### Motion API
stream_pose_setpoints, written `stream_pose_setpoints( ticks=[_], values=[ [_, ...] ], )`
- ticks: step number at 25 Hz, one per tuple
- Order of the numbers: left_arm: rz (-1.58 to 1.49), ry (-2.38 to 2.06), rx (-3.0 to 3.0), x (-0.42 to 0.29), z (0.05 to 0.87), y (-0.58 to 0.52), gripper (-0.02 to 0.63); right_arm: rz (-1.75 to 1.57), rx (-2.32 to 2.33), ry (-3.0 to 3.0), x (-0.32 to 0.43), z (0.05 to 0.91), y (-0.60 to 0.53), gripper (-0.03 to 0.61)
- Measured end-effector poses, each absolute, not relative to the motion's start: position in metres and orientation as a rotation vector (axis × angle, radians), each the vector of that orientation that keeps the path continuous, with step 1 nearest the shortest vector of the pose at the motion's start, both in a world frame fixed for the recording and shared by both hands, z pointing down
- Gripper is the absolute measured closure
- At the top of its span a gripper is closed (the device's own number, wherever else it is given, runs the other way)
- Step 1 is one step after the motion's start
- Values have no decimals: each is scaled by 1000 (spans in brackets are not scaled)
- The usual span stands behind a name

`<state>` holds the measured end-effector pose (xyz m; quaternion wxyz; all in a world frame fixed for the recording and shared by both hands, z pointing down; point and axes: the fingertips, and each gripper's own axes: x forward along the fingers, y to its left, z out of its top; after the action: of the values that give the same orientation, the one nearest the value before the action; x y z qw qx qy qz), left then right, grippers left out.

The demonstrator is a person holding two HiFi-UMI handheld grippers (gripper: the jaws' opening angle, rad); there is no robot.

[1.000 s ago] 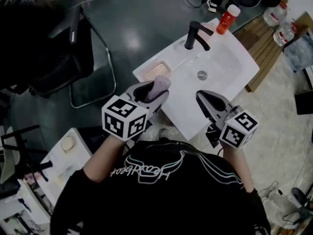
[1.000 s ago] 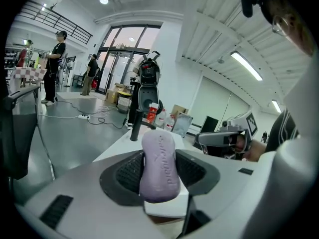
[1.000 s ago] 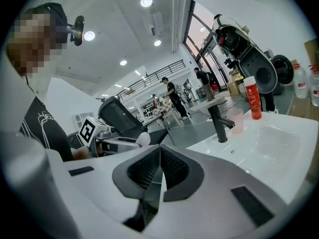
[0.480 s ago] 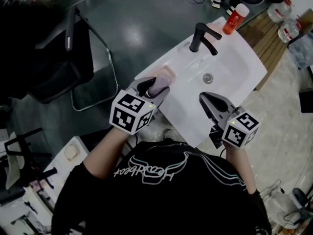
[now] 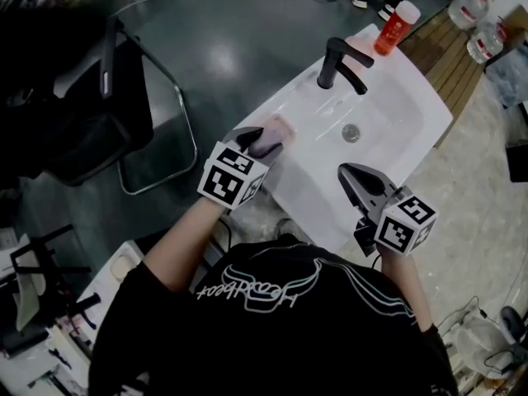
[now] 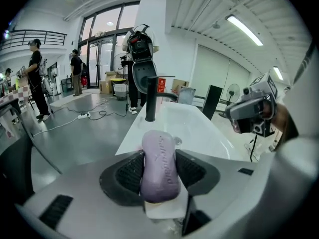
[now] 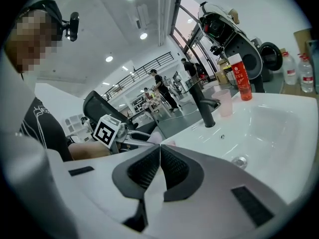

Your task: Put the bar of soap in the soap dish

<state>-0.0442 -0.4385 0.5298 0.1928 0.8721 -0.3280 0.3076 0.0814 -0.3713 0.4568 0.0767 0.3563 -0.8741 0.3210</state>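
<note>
A lilac bar of soap stands on edge between the ribbed pads of my left gripper, which is shut on it. In the head view the soap hangs over the left rim of the white sink, right at the pink soap dish, which the soap partly covers. My right gripper hovers over the sink's near edge. Its jaws meet at the tips with nothing between them, as the right gripper view shows.
The white sink has a black tap at its back and a drain in the basin. A red bottle stands on the far corner. A black chair is to the left, a wooden pallet with water bottles to the right.
My left gripper has carried the soap down and forward to the pink dish. My right gripper has sunk a little over the sink's near edge.
</note>
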Motion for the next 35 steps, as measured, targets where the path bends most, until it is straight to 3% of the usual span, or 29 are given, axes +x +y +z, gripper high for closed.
stream_pose_setpoints(
  ticks=[19, 23, 27, 35],
  values=[
    [1099, -849, 2399, -47, 582, -451, 402, 1025, 1115, -2642, 92, 463, -358, 551],
    [1033, -850, 2429, -45, 572, -454, 396, 1006, 1104, -2665, 91, 459, -358, 549],
    [936, -853, 2443, -46, 558, -449, 337, 976, 1078, -2690, 84, 454, -356, 549],
    [594, -784, 2478, -33, 489, -403, 339, 945, 1051, -2761, 75, 432, -358, 550]
  ],
)
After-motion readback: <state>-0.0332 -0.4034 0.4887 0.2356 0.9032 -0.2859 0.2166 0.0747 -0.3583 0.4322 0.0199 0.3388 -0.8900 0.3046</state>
